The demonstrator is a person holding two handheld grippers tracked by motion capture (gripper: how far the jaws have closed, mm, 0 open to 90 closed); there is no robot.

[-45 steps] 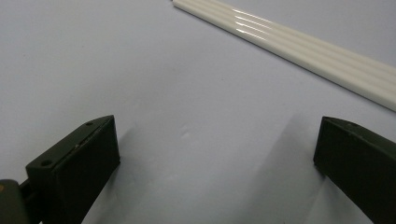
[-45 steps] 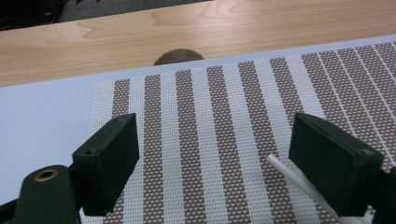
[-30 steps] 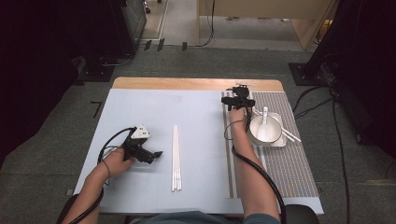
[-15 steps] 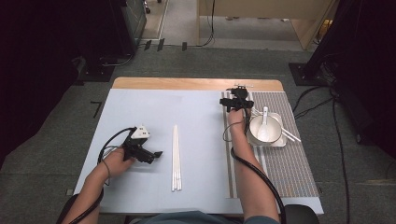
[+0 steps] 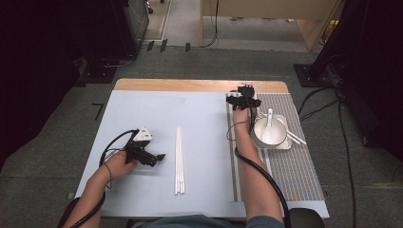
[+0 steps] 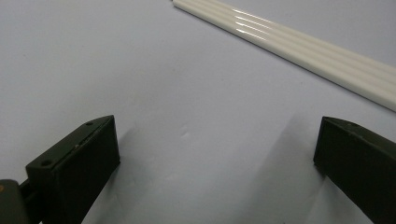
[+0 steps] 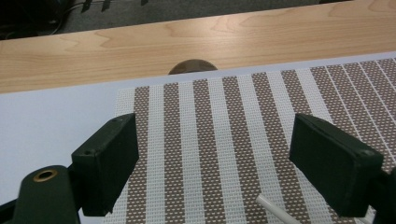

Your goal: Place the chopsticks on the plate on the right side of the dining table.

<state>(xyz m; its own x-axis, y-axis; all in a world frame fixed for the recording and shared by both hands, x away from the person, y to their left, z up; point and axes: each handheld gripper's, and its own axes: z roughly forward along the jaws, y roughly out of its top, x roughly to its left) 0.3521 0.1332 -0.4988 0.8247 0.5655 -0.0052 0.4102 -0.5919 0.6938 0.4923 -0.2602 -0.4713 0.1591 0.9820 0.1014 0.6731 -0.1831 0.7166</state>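
Two white chopsticks (image 5: pixel 179 160) lie side by side on the pale blue mat (image 5: pixel 190 118), running front to back; in the left gripper view the chopsticks (image 6: pixel 299 51) cross the upper right. My left gripper (image 5: pixel 159 157) rests on the mat just left of them, open and empty; from its own camera the left gripper (image 6: pixel 219 172) has only bare mat between its jaws. My right gripper (image 5: pixel 243 95) is at the far end of the striped placemat (image 5: pixel 290 171), open and empty. In its own view the right gripper (image 7: pixel 215 163) hovers over the striped placemat (image 7: pixel 224 116).
A white bowl (image 5: pixel 269 133) with a white spoon (image 5: pixel 269 124) in it stands on a tray (image 5: pixel 285 145) on the placemat, right of my right forearm. A white stick tip (image 7: pixel 275 210) shows low between the right jaws. The wooden table edge (image 7: pixel 196 37) runs along the back.
The right gripper has shifted slightly toward the far end of the placemat. The left gripper and chopsticks have not moved.
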